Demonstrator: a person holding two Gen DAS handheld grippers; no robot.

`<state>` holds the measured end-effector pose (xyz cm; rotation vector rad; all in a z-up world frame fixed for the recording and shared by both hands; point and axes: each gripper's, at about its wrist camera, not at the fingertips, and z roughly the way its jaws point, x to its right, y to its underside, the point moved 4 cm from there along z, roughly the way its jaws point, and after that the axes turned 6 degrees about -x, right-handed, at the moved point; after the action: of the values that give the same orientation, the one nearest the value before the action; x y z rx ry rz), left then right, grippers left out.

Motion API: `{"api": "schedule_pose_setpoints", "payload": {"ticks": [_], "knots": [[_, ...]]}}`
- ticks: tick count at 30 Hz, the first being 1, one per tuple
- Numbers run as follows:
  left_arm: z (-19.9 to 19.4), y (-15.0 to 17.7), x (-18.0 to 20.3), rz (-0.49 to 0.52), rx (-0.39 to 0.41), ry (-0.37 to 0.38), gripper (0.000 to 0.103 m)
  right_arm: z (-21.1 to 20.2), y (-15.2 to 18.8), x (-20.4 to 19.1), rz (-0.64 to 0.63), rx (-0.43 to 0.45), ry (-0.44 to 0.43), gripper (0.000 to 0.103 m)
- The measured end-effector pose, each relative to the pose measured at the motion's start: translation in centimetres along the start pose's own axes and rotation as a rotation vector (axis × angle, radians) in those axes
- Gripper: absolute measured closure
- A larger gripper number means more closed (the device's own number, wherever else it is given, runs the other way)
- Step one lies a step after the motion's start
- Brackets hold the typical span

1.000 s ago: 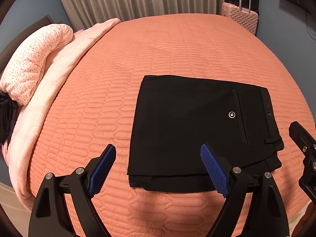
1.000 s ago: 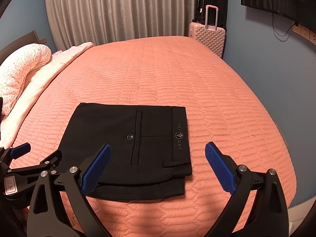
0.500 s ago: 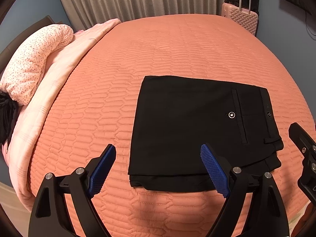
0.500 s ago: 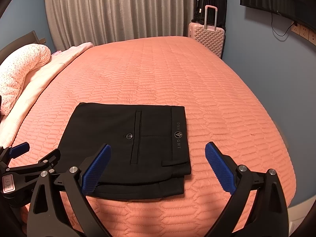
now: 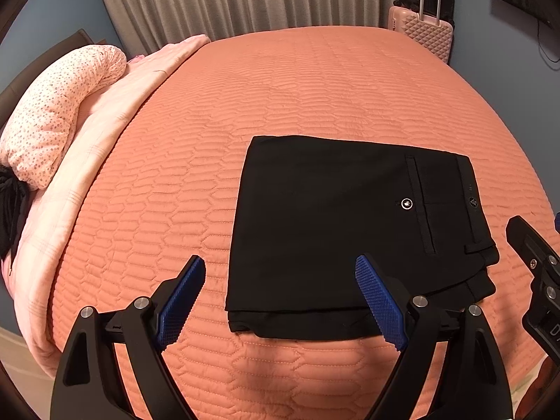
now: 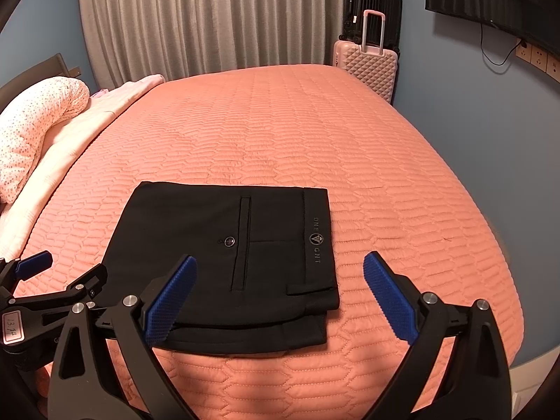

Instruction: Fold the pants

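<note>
Black pants lie folded into a flat rectangle near the front edge of the orange quilted bed. The waistband with its logo faces right, and a back pocket button shows. My left gripper hovers open above the fold's near left corner, nothing between its blue pads. My right gripper hovers open above the near right corner, also holding nothing. In each wrist view, part of the other gripper shows at the frame's edge.
A rolled spotted pillow and pale pink blanket lie along the bed's left side. A pink suitcase and a black one stand at the far right corner, by grey curtains.
</note>
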<state>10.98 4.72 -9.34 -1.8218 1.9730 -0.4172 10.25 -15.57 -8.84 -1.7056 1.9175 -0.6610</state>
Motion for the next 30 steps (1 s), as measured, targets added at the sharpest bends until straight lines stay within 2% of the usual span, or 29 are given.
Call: {"api": "schedule_pose_setpoints", "payload": {"ticks": [30], "knots": [[0.13, 0.08, 0.18, 0.019, 0.000, -0.005, 0.017, 0.04, -0.05, 0.08, 0.004, -0.005, 0.005, 0.009]]}}
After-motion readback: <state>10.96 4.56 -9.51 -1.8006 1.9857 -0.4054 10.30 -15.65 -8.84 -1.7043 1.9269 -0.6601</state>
